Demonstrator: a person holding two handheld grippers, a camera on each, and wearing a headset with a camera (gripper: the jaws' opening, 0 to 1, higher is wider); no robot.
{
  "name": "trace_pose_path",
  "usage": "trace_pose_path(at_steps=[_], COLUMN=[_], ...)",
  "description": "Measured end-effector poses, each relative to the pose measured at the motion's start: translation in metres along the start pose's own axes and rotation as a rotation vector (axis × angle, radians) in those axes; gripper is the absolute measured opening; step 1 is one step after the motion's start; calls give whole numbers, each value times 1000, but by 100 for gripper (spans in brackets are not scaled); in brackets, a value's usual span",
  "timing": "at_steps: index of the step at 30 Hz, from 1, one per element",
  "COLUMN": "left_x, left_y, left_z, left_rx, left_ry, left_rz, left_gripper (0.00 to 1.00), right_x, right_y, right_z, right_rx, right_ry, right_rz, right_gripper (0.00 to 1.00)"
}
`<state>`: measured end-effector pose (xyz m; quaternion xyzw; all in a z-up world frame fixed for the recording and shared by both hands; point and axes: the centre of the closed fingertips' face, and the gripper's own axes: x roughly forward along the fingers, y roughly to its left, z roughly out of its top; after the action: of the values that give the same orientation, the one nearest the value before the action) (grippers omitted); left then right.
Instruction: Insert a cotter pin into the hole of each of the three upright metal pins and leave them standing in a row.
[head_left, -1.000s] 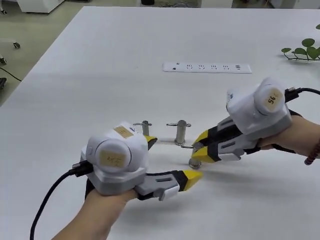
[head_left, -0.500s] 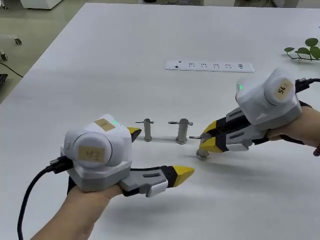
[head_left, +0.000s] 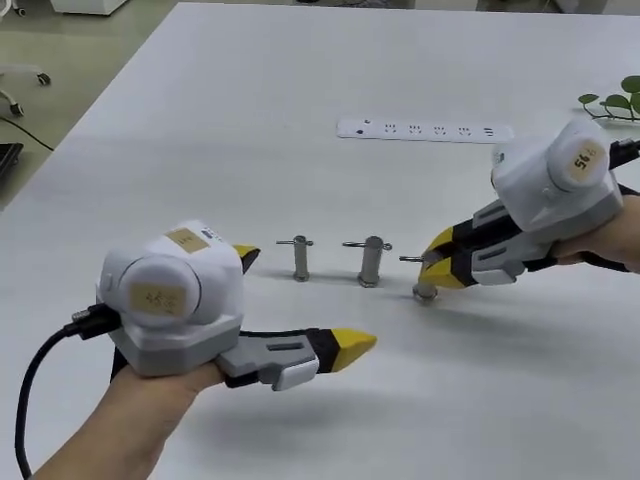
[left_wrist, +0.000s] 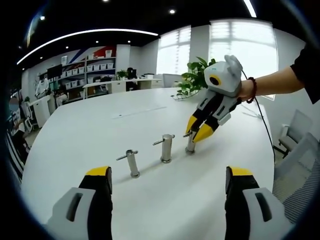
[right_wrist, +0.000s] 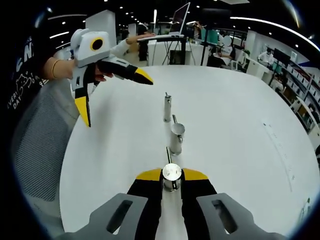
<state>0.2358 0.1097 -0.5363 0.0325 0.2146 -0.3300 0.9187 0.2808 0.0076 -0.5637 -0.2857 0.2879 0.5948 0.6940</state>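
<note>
Three upright metal pins stand in a row on the white table (head_left: 300, 150). The left pin (head_left: 301, 258) and the middle pin (head_left: 372, 261) stand free, each with a cotter pin through its top. My right gripper (head_left: 437, 262) is shut on the third pin (head_left: 425, 291) at the right end; a cotter pin (head_left: 409, 259) sticks out of its top. In the right gripper view the third pin's head (right_wrist: 171, 173) sits between the yellow jaw tips. My left gripper (head_left: 300, 300) is open wide and holds nothing, just in front of the left pin and apart from it.
A white power strip (head_left: 426, 130) lies further back on the table. A green plant (head_left: 612, 102) is at the far right edge. The table's left edge (head_left: 90, 110) drops to the floor. A black cable (head_left: 40, 370) trails from the left gripper.
The right gripper has carried the third pin away from me and to the right, into line with the other two. The left gripper has drawn back to the left, still open.
</note>
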Motion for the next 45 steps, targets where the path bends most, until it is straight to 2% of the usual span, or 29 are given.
trace_pose_path(at_steps=[16,23,28,38,41,45], left_x=[-4,-5,-6,-6,-6,-7], left_y=[9,11,11,13,14,16], left_z=[-2,-3,0,-3,-3,-2], left_rx=[-2,0,-2,-4,-7,-18], left_ry=[7,12,2,14,17,11], left_rz=[8,15,12,15,18,26], left_gripper=[94,94,94,94,94,94], right_x=[0,2,1,0,0,-5], right_y=[-21,-26,-29,-27,-28,-30], right_z=[-8,-10,-14,-13,-12,-6], right_rx=[-13,-15,-18,-33,-53,-30], right_ry=[31,29,38,23,21,-11], right_rz=[-3,19,34,65,46,12], right_gripper=[8,8,9,9,11,18])
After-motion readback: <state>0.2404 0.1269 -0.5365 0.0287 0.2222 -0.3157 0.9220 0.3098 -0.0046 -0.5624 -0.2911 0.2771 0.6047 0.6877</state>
